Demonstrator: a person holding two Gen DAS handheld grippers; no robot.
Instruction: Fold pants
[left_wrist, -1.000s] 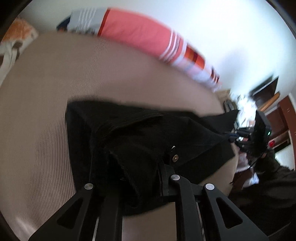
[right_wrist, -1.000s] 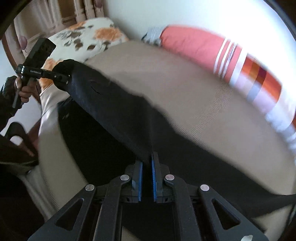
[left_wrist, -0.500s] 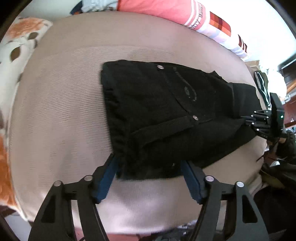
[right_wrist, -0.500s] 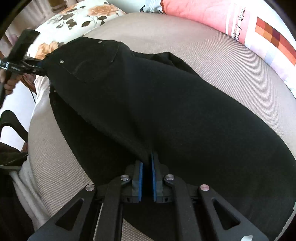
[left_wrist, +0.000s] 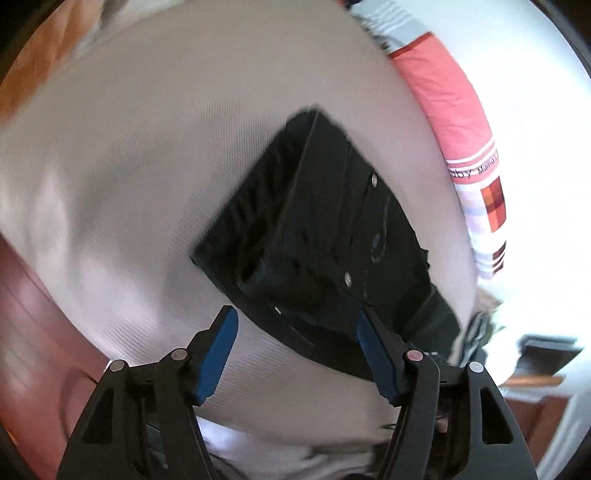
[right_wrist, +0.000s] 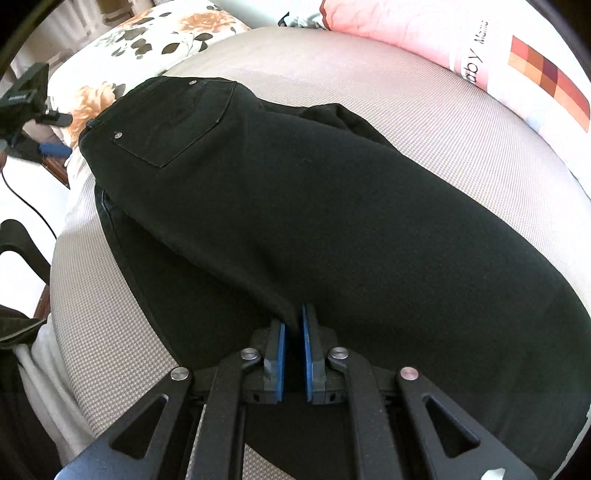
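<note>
On the beige bed, black pants lie flat, folded lengthwise with one leg stacked on the other. The waistband end points toward a floral pillow; a back pocket with two metal rivets faces up there. A pink pillow with a checked patch lies along the far edge of the bed, apart from the garment.

The right tool is pressed nearly together, its blue pads pinching a raised ridge of the pants fabric at the leg section.

The left tool is spread wide, its blue pads on either side of the waistband edge of the pants, gripping nothing. Whether the pads touch the fabric cannot be determined; the view is blurred. From the right wrist view, this left tool appears at the far left, beside the waistband, one blue pad visible.

White cloth hangs at the near edge of the bed.
</note>
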